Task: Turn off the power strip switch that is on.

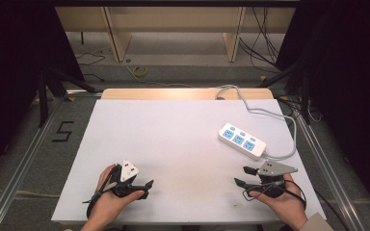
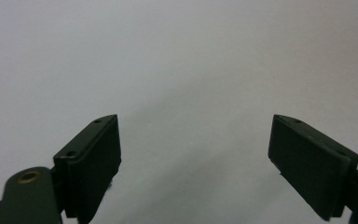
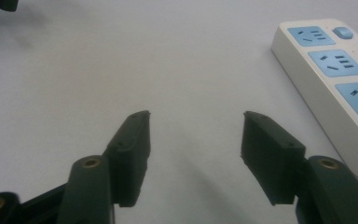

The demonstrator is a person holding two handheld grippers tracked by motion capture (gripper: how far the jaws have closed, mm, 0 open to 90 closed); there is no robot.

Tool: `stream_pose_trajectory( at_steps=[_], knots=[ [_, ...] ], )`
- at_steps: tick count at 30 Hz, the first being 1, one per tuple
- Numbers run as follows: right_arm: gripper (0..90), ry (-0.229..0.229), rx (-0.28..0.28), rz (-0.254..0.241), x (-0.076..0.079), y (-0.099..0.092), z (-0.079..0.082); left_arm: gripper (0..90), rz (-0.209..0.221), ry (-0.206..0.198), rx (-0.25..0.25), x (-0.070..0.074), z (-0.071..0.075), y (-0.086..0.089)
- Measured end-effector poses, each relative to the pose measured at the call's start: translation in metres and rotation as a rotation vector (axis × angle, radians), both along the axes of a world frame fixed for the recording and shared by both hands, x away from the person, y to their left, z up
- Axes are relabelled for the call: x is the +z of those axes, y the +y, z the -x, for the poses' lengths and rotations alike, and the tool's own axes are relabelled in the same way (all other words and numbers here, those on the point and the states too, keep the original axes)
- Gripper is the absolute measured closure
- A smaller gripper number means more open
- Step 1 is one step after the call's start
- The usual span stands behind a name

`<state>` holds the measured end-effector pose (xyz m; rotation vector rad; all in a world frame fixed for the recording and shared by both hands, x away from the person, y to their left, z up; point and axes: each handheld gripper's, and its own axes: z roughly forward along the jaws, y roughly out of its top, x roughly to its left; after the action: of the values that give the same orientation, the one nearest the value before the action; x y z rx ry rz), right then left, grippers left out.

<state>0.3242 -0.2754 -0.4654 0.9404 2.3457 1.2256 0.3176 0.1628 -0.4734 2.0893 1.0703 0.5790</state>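
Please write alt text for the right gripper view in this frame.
The right gripper hovers over a white table with its two black jaws spread wide and nothing between them. A white power strip with blue sockets lies just beyond the jaws to the right, untouched.

A white power strip (image 1: 242,141) with blue sockets lies flat on the right side of the table, slanted

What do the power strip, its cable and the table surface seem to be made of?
The power strip looks like glossy white moulded plastic with light blue socket faces; its rounded edges catch the light. Its cable seems to have a pale grey, smooth rubbery or plastic sheath, since it bends in soft loops. The table surface looks like a matte white board or sheet; which, I cannot tell.
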Motion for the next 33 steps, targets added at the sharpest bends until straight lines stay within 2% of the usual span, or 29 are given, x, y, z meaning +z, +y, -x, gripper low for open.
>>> stream_pose_trajectory(
  at_steps=[4, 11, 15, 26, 33],
  knots=[
    [57.8, 0.011, -0.002, 0.015, 0.002, 0.0, 0.001, 16.6, -0.007, -0.001, 0.002, 0.0, 0.001, 0.002],
    [88.7, 0.02, -0.007, 0.092, 0.006, -0.003, 0.002, 16.9, -0.005, -0.001, -0.007, 0.0, 0.001, 0.0],
    [90.0, 0.022, -0.03, 0.113, 0.008, -0.007, -0.001, 17.4, -0.001, -0.002, -0.003, 0.0, 0.0, 0.0],
    [90.0, 0.024, -0.086, 0.13, 0.016, -0.014, -0.013, 18.2, 0.0, 0.003, -0.007, -0.001, -0.001, -0.002],
    [90.0, 0.027, -0.1, 0.141, 0.019, -0.016, -0.021, 18.3, 0.001, 0.003, -0.007, -0.001, -0.001, -0.003]
  ],
)
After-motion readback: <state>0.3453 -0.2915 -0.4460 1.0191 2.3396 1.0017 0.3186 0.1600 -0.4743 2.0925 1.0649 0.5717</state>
